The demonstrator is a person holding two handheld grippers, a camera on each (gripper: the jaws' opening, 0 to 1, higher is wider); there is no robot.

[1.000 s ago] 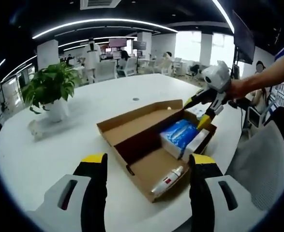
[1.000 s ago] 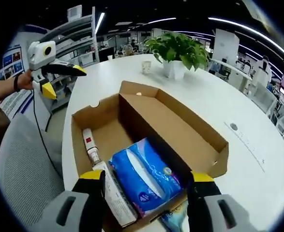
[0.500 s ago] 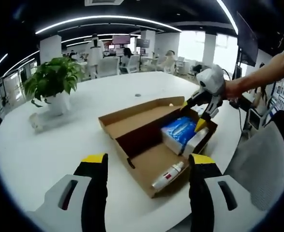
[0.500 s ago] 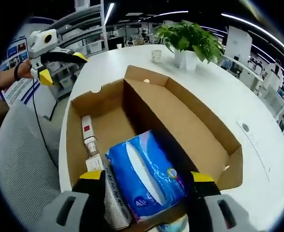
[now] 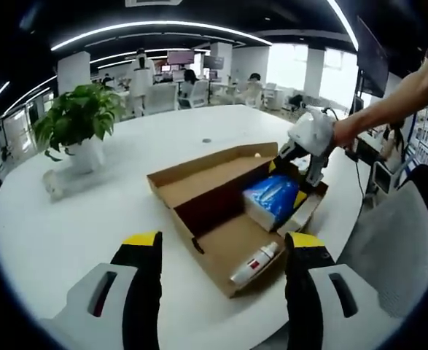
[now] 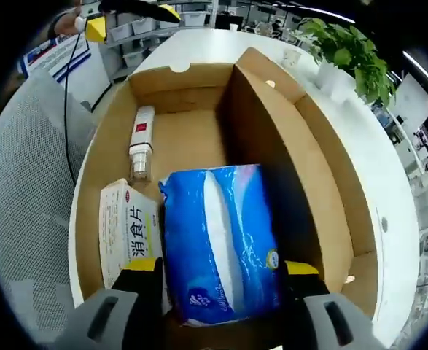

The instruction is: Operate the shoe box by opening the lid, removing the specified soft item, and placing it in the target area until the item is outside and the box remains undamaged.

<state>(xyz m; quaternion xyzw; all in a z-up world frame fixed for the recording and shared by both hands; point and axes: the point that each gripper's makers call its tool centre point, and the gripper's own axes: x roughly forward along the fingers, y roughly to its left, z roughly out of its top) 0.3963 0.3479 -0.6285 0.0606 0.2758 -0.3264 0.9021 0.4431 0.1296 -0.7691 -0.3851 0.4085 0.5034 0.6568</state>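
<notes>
An open cardboard shoe box (image 5: 199,219) lies on the white table, its lid (image 6: 323,168) folded flat beside it. Inside lie a blue soft tissue pack (image 6: 221,240) (image 5: 272,197), a white medicine box (image 6: 128,233) and a small white bottle with a red label (image 6: 141,142) (image 5: 254,264). My right gripper (image 6: 221,267) (image 5: 286,182) is lowered into the box and stands open, one jaw on each side of the blue pack. My left gripper (image 5: 223,240) (image 6: 130,11) is open and holds nothing, hovering short of the box's near corner.
A potted plant (image 5: 79,124) (image 6: 348,51) stands on the table (image 5: 68,233) beyond the lid. A grey mesh chair (image 5: 388,248) (image 6: 24,182) sits close to the table edge by the box. Desks and people fill the far office.
My right gripper has dropped down into the box, and the blue pack now lies between its jaws. The left gripper has hardly moved.
</notes>
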